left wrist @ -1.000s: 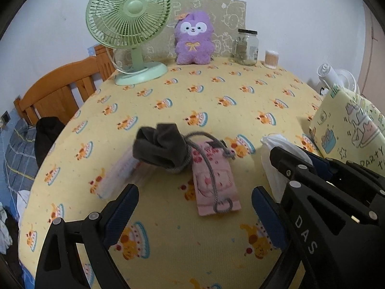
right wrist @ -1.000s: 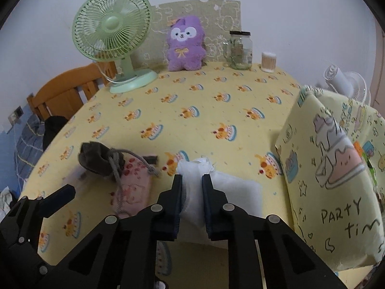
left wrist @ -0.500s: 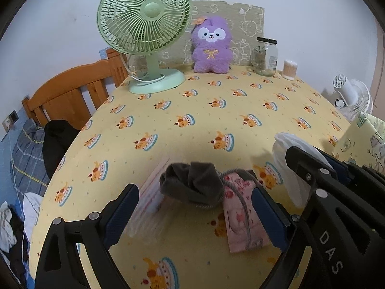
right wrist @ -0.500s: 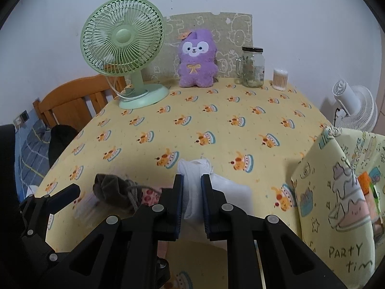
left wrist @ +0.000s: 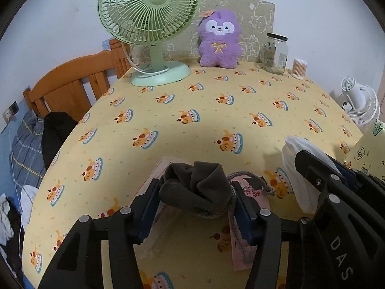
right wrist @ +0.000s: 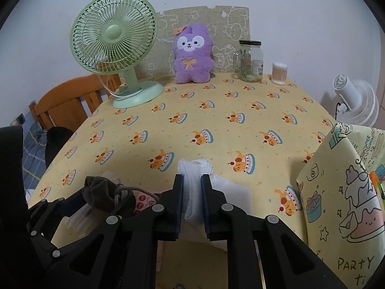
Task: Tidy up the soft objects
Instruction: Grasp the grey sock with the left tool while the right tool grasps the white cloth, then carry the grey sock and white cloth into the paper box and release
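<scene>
A: Left gripper (left wrist: 196, 208) has just been closing, jaws now pinching the dark sock (left wrist: 196, 186) above the pink pouch (left wrist: 241, 248). Its cord loops the sock, so I'd lift slowly

B: Right gripper (right wrist: 192, 201) is clamped on the white cloth (right wrist: 193, 187), table (right wrist: 216, 125) centre

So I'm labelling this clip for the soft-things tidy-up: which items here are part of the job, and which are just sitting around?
Part of the job:
- dark sock, between the left tongs
- white cloth, pinched in the right tongs
- pink pouch

Just lying about:
- green fan
- purple plush toy
- glass jar
- cotton swabs
- party bag
</scene>
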The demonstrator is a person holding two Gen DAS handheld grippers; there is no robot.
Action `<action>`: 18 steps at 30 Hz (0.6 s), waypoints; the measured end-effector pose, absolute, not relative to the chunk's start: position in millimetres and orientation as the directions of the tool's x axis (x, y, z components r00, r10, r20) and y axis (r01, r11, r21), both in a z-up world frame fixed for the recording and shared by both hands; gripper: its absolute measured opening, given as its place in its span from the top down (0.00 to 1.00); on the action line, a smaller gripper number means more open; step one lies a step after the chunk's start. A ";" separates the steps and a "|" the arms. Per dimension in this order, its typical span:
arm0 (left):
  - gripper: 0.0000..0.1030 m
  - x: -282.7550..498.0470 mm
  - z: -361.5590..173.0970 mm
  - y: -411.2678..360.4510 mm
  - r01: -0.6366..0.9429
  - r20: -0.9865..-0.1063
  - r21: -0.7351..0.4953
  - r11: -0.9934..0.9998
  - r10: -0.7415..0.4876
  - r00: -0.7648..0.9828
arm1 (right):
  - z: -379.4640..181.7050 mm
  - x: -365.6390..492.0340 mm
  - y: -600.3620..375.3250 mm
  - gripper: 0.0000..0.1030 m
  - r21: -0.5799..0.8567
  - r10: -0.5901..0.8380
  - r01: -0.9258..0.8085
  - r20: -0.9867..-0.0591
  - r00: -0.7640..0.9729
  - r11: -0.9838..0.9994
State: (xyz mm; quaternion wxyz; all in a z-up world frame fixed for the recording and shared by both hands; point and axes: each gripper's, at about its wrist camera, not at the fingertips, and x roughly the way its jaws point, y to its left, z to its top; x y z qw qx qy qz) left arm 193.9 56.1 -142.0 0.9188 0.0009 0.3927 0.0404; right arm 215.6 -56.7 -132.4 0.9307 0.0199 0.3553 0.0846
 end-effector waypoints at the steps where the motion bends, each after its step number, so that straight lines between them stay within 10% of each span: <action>1: 0.44 192.8 -141.3 55.7 -0.074 -0.719 0.035 0.997 0.076 0.690 | -131.8 214.6 -57.2 0.83 0.097 0.172 -0.143 -0.657 0.734 0.985; 18: 0.47 158.9 -114.3 44.4 -0.066 -0.675 0.027 0.997 0.067 0.735 | -106.6 180.9 -64.1 0.83 0.104 0.193 -0.163 -0.613 0.766 0.981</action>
